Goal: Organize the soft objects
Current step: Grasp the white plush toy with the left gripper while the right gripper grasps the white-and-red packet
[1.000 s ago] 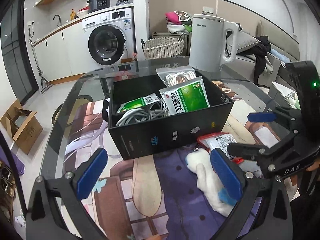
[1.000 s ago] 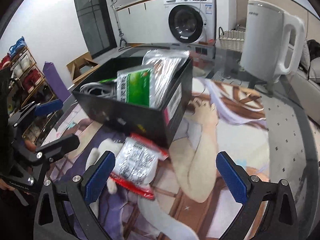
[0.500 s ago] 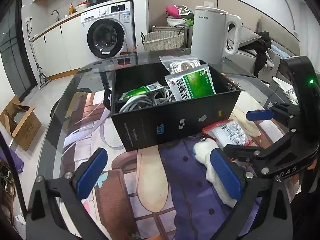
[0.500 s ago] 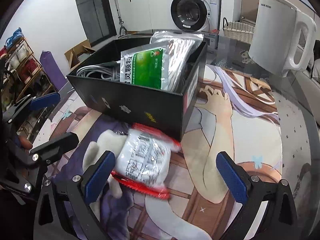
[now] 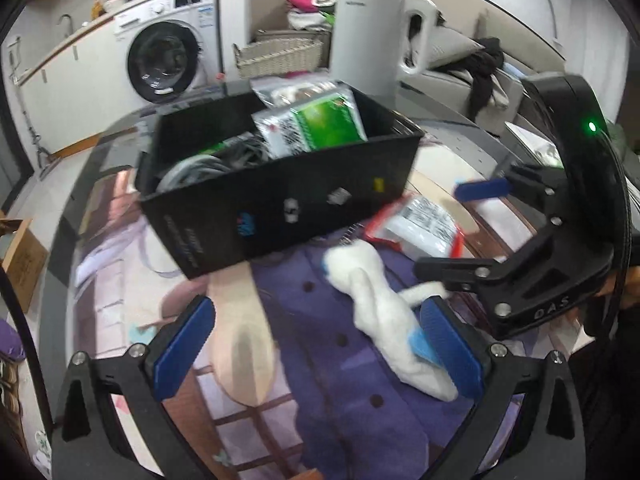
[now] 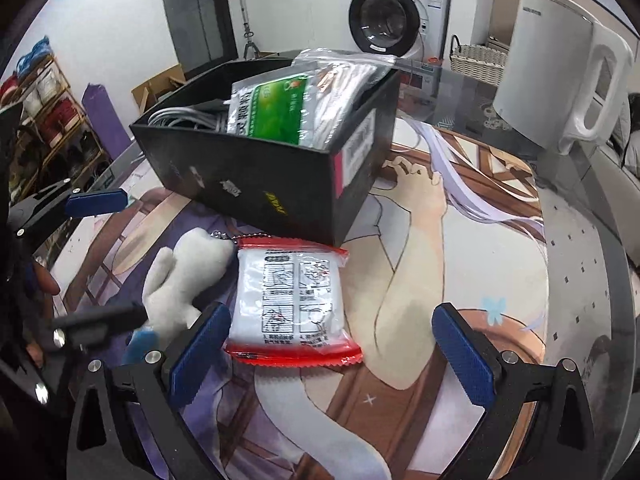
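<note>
A black box [image 5: 288, 204] [image 6: 256, 184] stands on the printed mat and holds grey cables [image 5: 200, 164] and a green-and-silver packet [image 5: 320, 124] [image 6: 272, 116]. In front of it lie a white plush toy [image 5: 380, 304] [image 6: 180, 276] and a red-edged white packet [image 5: 424, 224] [image 6: 288, 308]. My left gripper [image 5: 320, 348] is open, its right pad beside the plush. My right gripper [image 6: 328, 352] is open just short of the red-edged packet, nothing between its pads. Each gripper shows in the other's view.
A white kettle [image 5: 368, 36] [image 6: 560, 80] stands behind the box on the glass table [image 6: 592, 264]. Beyond are a washing machine [image 5: 168, 52], a wicker basket [image 5: 280, 56], a sofa with clothes and a cardboard box [image 5: 20, 256] on the floor.
Both grippers have moved closer to the plush and the red-edged packet. The left view swung left, the right one dropped nearer the packet. Both stay open.
</note>
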Available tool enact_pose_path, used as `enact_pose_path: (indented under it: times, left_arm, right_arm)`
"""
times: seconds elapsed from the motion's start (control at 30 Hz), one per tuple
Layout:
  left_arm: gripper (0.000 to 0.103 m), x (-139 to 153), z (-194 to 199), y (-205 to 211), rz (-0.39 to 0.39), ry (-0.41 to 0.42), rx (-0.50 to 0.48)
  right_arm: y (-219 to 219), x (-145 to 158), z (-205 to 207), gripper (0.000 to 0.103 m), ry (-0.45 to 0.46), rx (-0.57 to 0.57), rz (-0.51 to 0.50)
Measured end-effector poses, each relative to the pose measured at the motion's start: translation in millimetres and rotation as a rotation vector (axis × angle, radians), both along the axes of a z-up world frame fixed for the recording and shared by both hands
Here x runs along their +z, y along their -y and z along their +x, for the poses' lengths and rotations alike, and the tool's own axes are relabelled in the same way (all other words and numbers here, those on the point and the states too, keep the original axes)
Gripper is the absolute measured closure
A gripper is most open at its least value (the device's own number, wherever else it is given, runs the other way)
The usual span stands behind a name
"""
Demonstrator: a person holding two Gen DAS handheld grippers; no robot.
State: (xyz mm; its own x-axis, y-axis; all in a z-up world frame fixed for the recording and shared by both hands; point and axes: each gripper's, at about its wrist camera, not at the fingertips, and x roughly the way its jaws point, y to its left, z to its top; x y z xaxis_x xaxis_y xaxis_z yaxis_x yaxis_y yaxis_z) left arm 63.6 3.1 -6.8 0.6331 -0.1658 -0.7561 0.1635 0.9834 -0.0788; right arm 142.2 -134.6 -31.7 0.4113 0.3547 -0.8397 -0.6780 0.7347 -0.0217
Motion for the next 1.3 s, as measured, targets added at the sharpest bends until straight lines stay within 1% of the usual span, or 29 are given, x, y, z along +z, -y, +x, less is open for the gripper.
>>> enact_pose_path:
  times: [0.03, 0.13, 0.37, 0.57, 0.7, 1.17, 1.2, 1.27, 1.3]
  left_arm:
    - [0.000, -1, 0, 3, -0.001, -0.008, -0.012]
    - [0.000, -4, 1, 10, 0.027, -0.018, -0.023]
    - [0.000, -4, -2, 17, 0.021, -0.021, -0.046]
    - [0.000, -17, 4, 22, 0.093, -0.064, -0.023]
    - [0.000, -20, 5, 13, 0.059, -0.087, 0.001]
    - [0.000, -23, 1, 8, 0.058, -0.063, -0.013]
    - [0.000, -23, 1, 8, 0.059, -0.061, -0.014]
    - [0.000, -22, 1, 8, 0.060, -0.061, -0.015]
    - [0.000, -22, 1, 8, 0.060, -0.061, -0.017]
  right_arm:
    - [0, -1, -1, 0.001, 0.003, 0.001, -0.007]
    - [6, -2, 0, 0.001, 0.005, 0.005, -0.018]
    - [20, 0, 5, 0.001, 0.011, -0.013, -0.013]
    - [18, 0, 6, 0.001, 0.015, -0.008, -0.013]
    - [15, -2, 5, 0.001, 0.017, -0.010, -0.020]
    - [6, -4, 3, 0.001, 0.018, 0.030, -0.014]
    - [6, -4, 2, 0.002, 0.019, 0.031, -0.014]
    - [4, -2, 2, 0.009, 0.023, 0.040, -0.007]
    - [3, -1, 0, 0.016, 0.024, 0.045, -0.006]
